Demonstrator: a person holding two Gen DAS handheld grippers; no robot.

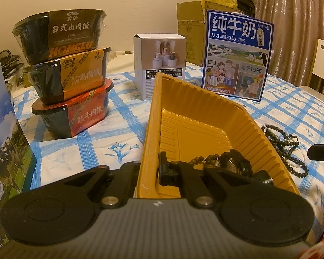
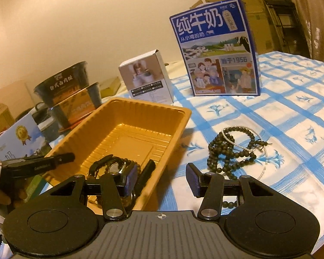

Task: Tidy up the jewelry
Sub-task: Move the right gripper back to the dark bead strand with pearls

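A gold plastic tray [image 1: 205, 105] [image 2: 127, 116] sits on the blue-checked tablecloth. Inside its near end lie a black wristwatch [image 1: 233, 164] [image 2: 113, 165] and a dark bead string [image 1: 202, 158]. My left gripper [image 1: 150, 168] is shut on the tray's near-left rim. My right gripper [image 2: 161, 178] is open and empty, straddling the tray's near-right corner. Dark bead bracelets [image 2: 231, 151] [image 1: 285, 142] and a thin pearl strand [image 2: 248, 144] lie on the cloth right of the tray.
Three stacked instant-rice bowls [image 1: 64, 73] stand left of the tray. A small white box [image 1: 159, 64] [image 2: 146, 77] and a blue milk carton box [image 1: 237, 54] [image 2: 220, 51] stand behind it. Another printed box [image 1: 4, 142] is at the near left.
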